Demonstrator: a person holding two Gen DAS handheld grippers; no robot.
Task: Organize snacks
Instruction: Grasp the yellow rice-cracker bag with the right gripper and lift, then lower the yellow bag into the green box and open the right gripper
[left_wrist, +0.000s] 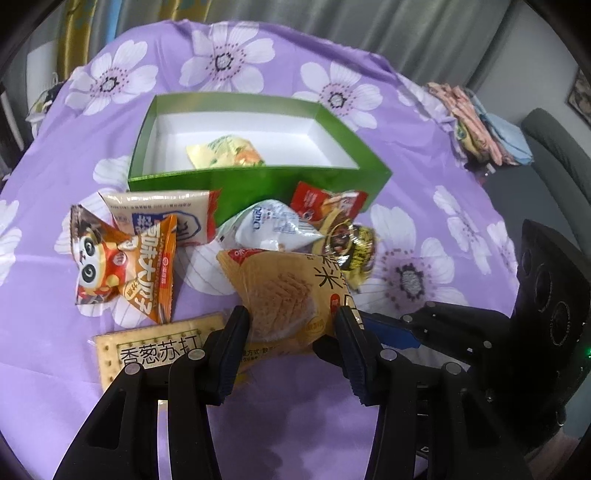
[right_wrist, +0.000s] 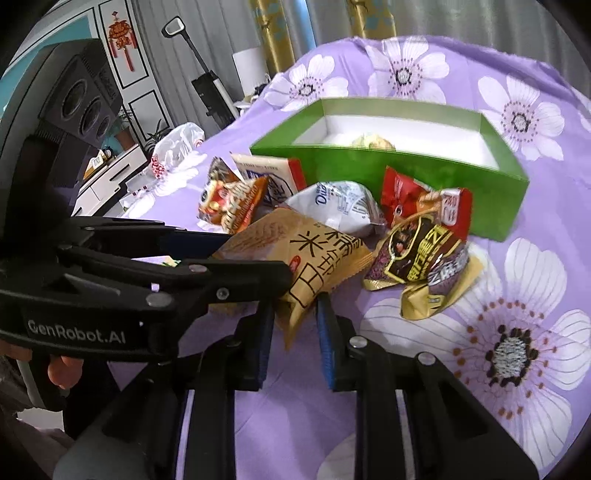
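Observation:
My left gripper (left_wrist: 291, 321) is shut on a tan rice-cracker packet (left_wrist: 291, 291), which is lifted a little off the purple cloth. The same packet (right_wrist: 306, 254) shows in the right wrist view, held by the left gripper's fingers (right_wrist: 255, 273). My right gripper (right_wrist: 295, 314) is partly open; the packet's lower corner hangs between its pads. A green box (left_wrist: 258, 184) with a white inside stands behind the snack pile and holds one yellow packet (left_wrist: 225, 151). The box also shows in the right wrist view (right_wrist: 424, 184).
Loose snacks lie in front of the box: a panda packet (left_wrist: 99, 258), an orange packet (left_wrist: 151, 273), a cracker packet (left_wrist: 155, 347), a white pouch (left_wrist: 269, 225), a red packet (right_wrist: 424, 199) and a black-gold packet (right_wrist: 417, 258). Folded cloths (left_wrist: 476, 125) lie at the table's right edge.

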